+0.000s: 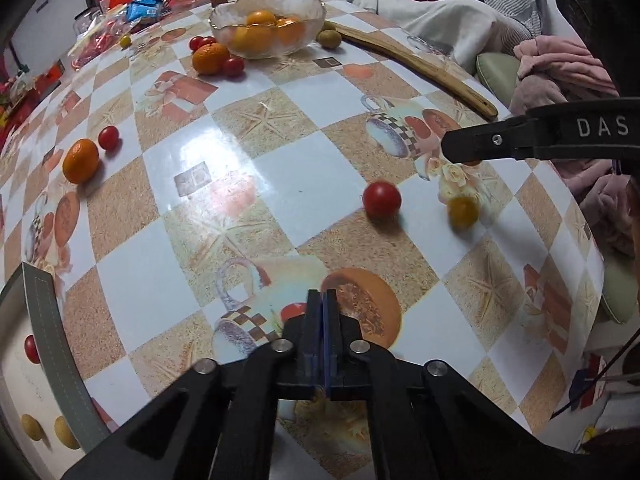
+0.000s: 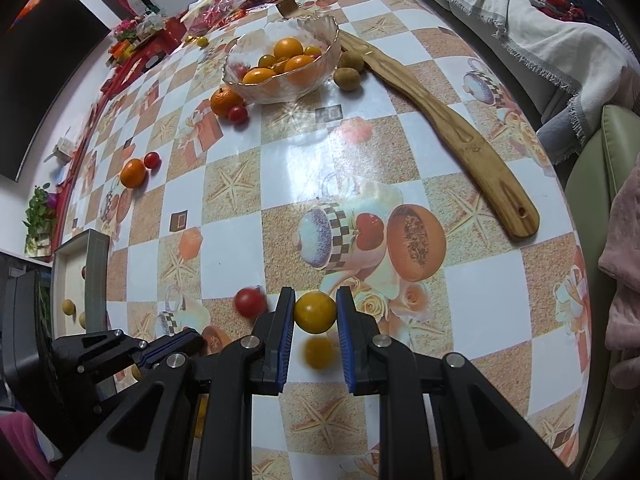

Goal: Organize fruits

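The right tongs (image 2: 315, 314) pinch a small round yellow fruit (image 2: 315, 312) by its sides just above the glossy checkered desk (image 2: 280, 168), so the smooth ball could slip free and roll away, while the left tongs (image 1: 323, 312) hover fully closed, empty.

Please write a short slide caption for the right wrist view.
Right gripper grasps a yellow tomato above the patterned table.

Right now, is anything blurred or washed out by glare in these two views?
Left wrist view: the yellow fruit looks motion-smeared, and glare whitens the tablecloth. Right wrist view: the red tomato is blurred, with glare mid-table; both views bend at the edges.
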Action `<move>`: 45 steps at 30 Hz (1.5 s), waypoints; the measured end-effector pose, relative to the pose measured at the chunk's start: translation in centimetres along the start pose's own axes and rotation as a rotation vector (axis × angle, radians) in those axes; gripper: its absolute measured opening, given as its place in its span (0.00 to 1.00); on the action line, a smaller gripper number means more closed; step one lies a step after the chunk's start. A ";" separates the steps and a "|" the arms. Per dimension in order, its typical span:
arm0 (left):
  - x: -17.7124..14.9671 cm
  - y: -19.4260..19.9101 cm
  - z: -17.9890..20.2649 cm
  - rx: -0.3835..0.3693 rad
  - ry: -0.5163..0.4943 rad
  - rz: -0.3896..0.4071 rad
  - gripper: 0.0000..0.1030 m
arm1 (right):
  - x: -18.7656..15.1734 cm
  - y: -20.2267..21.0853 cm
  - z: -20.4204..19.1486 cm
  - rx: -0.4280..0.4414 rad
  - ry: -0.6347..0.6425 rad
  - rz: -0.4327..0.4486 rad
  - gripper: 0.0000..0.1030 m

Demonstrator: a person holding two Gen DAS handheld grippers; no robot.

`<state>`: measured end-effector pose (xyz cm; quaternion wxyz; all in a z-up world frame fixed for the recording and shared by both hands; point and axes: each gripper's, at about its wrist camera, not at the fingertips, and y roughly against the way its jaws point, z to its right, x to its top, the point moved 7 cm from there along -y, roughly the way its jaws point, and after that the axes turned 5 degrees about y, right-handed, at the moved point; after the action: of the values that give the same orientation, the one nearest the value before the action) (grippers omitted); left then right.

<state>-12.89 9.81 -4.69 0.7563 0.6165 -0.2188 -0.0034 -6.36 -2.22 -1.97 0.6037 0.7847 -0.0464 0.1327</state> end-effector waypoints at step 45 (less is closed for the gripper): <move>7.2 -3.0 3.4 0.055 0.080 -0.004 1.00 | -2.4 2.9 8.1 -0.039 -0.213 0.051 0.22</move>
<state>-6.77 3.92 -4.63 0.7471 0.6373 -0.1869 0.0257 -8.09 -10.96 -1.80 0.6069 0.7810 -0.1329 0.0629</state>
